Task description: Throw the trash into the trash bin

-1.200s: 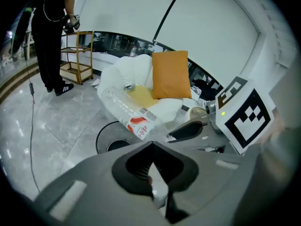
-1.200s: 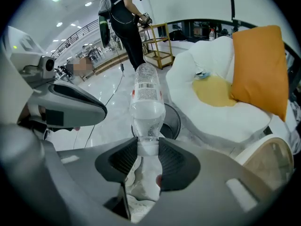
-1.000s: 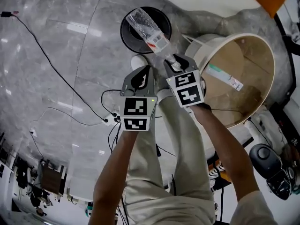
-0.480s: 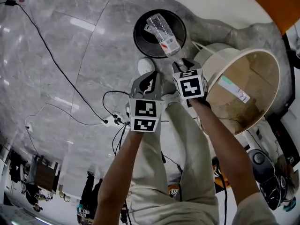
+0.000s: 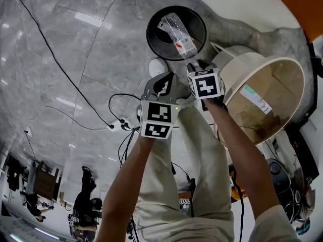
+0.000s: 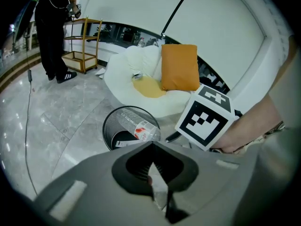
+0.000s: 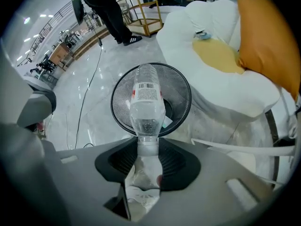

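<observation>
A clear plastic bottle (image 5: 177, 32) with a red-and-white label hangs tilted over the mouth of the black mesh trash bin (image 5: 151, 30). My right gripper (image 5: 194, 65) is shut on the bottle's neck; in the right gripper view the bottle (image 7: 146, 102) points away from the gripper (image 7: 148, 161) above the bin (image 7: 181, 91). A scrap of paper lies inside the bin (image 6: 109, 126). My left gripper (image 5: 160, 82) is just left of the right one, shut and empty (image 6: 157, 173). From the left gripper view the bottle (image 6: 136, 126) crosses the bin's rim.
A large round beige tub (image 5: 298, 74) stands right of the bin. A white beanbag sofa (image 7: 225, 74) with an orange cushion (image 7: 268, 36) lies behind. Cables (image 5: 75, 120) run over the grey marble floor. A person (image 6: 54, 27) stands by a shelf cart (image 6: 84, 41).
Both grippers have moved forward toward the bin. The bottle, which reached only the bin's near edge before, now hangs over its opening.
</observation>
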